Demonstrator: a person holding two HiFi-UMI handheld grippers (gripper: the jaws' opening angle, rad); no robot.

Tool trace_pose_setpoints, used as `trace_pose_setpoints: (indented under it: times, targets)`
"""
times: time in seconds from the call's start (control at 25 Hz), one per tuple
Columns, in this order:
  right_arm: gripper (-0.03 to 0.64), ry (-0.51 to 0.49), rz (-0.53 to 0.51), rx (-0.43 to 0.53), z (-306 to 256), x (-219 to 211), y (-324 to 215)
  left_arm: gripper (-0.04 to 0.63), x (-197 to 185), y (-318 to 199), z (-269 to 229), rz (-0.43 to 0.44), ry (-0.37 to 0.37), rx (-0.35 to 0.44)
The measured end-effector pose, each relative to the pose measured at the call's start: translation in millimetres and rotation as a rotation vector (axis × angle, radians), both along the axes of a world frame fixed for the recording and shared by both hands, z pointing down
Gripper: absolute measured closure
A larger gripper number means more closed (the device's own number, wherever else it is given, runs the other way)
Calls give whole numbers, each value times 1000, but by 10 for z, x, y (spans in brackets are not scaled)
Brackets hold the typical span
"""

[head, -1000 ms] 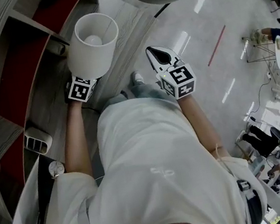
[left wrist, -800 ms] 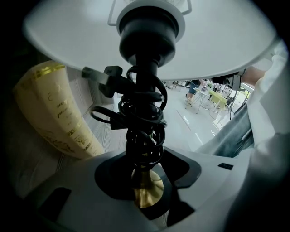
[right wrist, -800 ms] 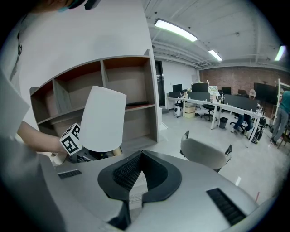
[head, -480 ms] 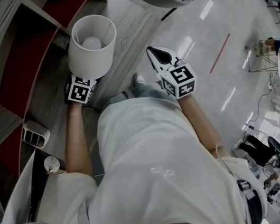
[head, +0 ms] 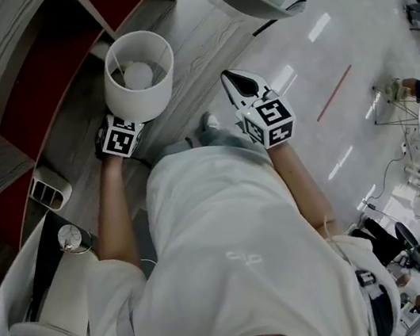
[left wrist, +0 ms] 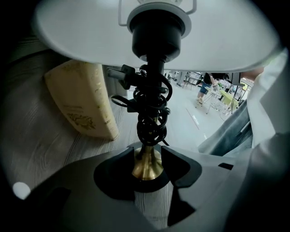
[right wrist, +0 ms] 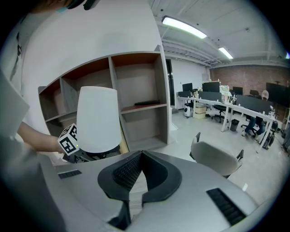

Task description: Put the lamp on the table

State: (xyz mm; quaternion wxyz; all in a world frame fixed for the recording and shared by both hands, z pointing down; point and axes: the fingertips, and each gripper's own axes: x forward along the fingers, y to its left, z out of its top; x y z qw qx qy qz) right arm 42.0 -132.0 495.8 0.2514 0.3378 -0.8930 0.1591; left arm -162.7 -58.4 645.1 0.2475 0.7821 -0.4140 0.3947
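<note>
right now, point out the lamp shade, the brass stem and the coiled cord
lamp shade (head: 134, 102), head view, on its outer side wall
brass stem (left wrist: 147, 164), left gripper view, on its flared lower part
coiled cord (left wrist: 152, 113), left gripper view, on the middle of the coil

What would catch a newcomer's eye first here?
The white-shaded lamp stands on the grey wooden table, beside red-backed shelves. The left gripper has its jaws apart on either side of the lamp's brass stem. The right gripper is shut and empty, off to the side.
</note>
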Motion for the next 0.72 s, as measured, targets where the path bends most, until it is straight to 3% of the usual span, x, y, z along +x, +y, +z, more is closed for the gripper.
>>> trace_pose_setpoints:
  times: [0.28, 0.72]
  targets:
    - [589, -9, -55, -8, 14, -164, 28, 394, -11, 278, 106, -40, 43, -76]
    - [589, -20, -140, -16, 17, -364, 50, 394, -233, 510, 233, -141, -36, -99]
